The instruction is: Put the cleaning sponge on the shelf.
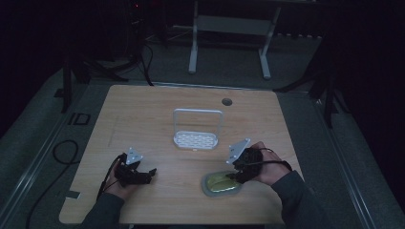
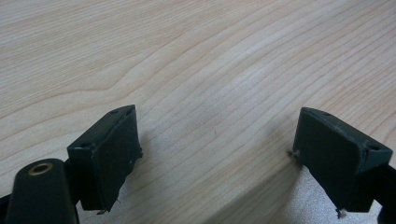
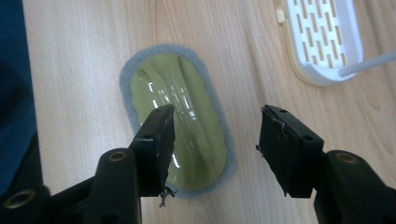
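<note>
The right gripper point(image 3: 215, 140) holds its jaws apart, just above the olive scrubber point(image 3: 175, 112), which lies free under the left-hand jaw.

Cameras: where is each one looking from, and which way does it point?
High view: sits above the person's side, looking forward and down at the table; shows both forearms, left gripper, right gripper.
Left gripper view: rides on the left gripper, facing bare wood; its open jaws show.
Right gripper view: rides on the right gripper, facing down at the green scrubber; its open jaws show.
Shared: the high and right gripper views both show the scrubber and white rack.
</note>
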Demonstrator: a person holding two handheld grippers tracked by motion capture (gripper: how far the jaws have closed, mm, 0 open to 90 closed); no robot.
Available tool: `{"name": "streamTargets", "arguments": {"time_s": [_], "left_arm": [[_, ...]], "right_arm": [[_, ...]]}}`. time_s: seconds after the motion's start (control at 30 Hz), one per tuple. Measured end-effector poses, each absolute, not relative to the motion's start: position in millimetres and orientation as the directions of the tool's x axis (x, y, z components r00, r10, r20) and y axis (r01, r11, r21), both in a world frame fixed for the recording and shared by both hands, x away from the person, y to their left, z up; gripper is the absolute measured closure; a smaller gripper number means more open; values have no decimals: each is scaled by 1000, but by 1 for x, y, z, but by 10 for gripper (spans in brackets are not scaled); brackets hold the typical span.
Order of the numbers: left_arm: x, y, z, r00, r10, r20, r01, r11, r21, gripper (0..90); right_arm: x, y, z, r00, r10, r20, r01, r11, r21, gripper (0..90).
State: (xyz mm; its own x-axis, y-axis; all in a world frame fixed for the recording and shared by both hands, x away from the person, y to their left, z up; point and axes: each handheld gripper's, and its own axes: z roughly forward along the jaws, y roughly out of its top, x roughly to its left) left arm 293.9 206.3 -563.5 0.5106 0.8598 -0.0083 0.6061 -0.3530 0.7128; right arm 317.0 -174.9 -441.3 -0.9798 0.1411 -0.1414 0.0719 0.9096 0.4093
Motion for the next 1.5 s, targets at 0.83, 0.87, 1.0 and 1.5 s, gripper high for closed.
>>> {"name": "streamTargets", "arguments": {"time_s": [0.83, 0.87, 1.0, 1.5], "left_arm": [[294, 206, -564, 511, 860, -8, 606, -353, 713, 146], [294, 206, -564, 511, 860, -8, 606, -353, 713, 146], [294, 206, -564, 510, 860, -8, 606, -353, 713, 146], [294, 206, -564, 510, 860, -8, 605, -353, 714, 147]], "right_arm": [[316, -154, -444, -990, 53, -134, 4, 939, 345, 450], [316, -154, -444, -990, 53, -134, 4, 939, 345, 450], [316, -152, -445, -992, 40, -123, -4, 941, 338, 472], [315, -147, -452, -997, -19, -80, -42, 956, 290, 521]]}}
